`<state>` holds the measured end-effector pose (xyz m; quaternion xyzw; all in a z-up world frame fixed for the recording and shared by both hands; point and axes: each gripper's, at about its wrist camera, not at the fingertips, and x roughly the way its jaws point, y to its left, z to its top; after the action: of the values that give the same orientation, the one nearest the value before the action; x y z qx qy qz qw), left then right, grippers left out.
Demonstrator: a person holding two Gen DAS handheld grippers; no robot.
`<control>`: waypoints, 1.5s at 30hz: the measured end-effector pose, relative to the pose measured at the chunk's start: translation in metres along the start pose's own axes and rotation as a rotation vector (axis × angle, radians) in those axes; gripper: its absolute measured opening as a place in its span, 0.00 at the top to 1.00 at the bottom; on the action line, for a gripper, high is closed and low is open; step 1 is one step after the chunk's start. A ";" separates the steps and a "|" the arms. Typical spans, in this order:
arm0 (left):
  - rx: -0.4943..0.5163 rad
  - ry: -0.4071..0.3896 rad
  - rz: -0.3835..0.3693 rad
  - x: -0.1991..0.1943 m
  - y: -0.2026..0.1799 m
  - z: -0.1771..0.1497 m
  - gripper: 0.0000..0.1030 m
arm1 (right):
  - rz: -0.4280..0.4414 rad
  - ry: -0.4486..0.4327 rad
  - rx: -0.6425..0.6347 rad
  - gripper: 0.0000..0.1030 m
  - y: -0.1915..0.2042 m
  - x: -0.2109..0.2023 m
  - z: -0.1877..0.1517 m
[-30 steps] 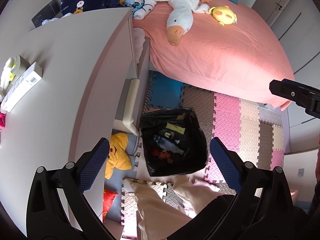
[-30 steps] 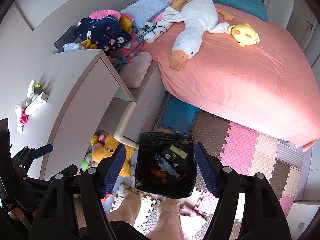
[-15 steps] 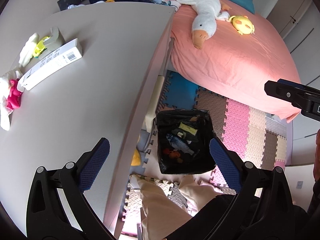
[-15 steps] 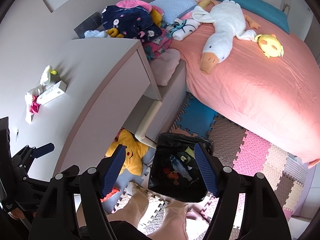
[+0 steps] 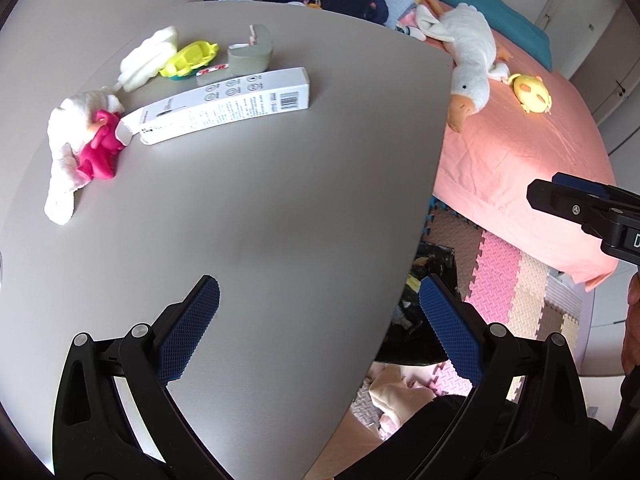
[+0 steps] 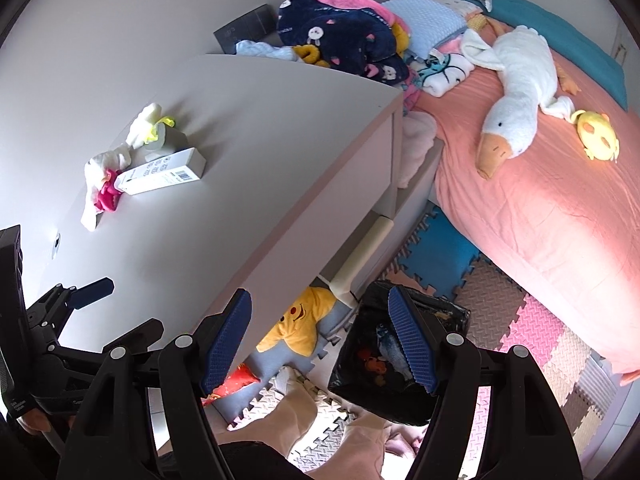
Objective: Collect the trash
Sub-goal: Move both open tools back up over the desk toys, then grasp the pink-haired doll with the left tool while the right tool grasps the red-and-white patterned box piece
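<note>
A black trash bag (image 6: pixel 400 344) with scraps inside stands on the floor mats by the desk; the desk edge hides most of the trash bag (image 5: pixel 432 284) in the left wrist view. On the grey desk (image 5: pixel 260 220) lie a long white box (image 5: pixel 224 106), crumpled white tissues (image 5: pixel 148 60), a white tissue with a pink toy (image 5: pixel 100 148), a yellow toy (image 5: pixel 190 58) and a grey tape roll (image 5: pixel 250 56). My left gripper (image 5: pixel 318 332) hangs open over the desk's near part, empty. My right gripper (image 6: pixel 320 336) is open and empty above the desk edge and bag.
A bed with a pink sheet (image 6: pixel 540 200) carries a plush goose (image 6: pixel 516 100) and a yellow plush (image 6: pixel 598 136). Clothes are piled (image 6: pixel 340 40) behind the desk. A yellow star cushion (image 6: pixel 304 324) lies under the desk. Foam mats (image 6: pixel 532 320) cover the floor. A person's legs (image 6: pixel 320 420) stand below.
Both grippers have swung left, from above the trash bag toward the desk. The desk top with its litter now fills the left wrist view. Jaws stayed open.
</note>
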<state>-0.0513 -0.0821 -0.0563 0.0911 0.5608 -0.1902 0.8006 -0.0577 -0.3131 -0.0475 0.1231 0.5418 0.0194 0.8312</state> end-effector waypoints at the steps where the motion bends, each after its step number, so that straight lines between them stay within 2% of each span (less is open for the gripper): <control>1: -0.008 -0.006 0.008 -0.001 0.005 0.000 0.06 | 0.007 -0.001 -0.008 0.30 0.005 0.001 0.002; 8: -0.064 -0.051 0.044 -0.007 0.038 0.002 0.07 | 0.044 -0.002 -0.067 0.30 0.041 0.012 0.023; 10: -0.070 -0.070 0.057 -0.009 0.045 0.005 0.11 | 0.051 -0.002 -0.079 0.30 0.050 0.015 0.027; 13: -0.090 -0.086 0.053 -0.011 0.061 0.009 0.23 | 0.060 -0.001 -0.094 0.30 0.062 0.019 0.035; 17: -0.136 -0.092 0.037 -0.010 0.085 0.014 0.47 | 0.067 0.000 -0.113 0.30 0.079 0.024 0.045; 18: -0.144 -0.092 0.038 -0.010 0.091 0.016 0.49 | 0.069 -0.001 -0.117 0.30 0.083 0.025 0.048; 25: -0.161 -0.117 0.087 -0.013 0.123 0.033 0.51 | 0.084 -0.007 -0.133 0.30 0.106 0.034 0.070; 33: -0.175 -0.106 0.107 -0.002 0.153 0.049 0.51 | 0.096 0.016 -0.158 0.30 0.128 0.055 0.091; 45: -0.176 -0.089 0.110 0.014 0.172 0.065 0.51 | 0.088 0.040 -0.165 0.30 0.143 0.082 0.117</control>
<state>0.0792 0.0481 -0.0580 0.0424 0.5337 -0.0998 0.8387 0.0964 -0.1827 -0.0444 0.0774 0.5489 0.1029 0.8259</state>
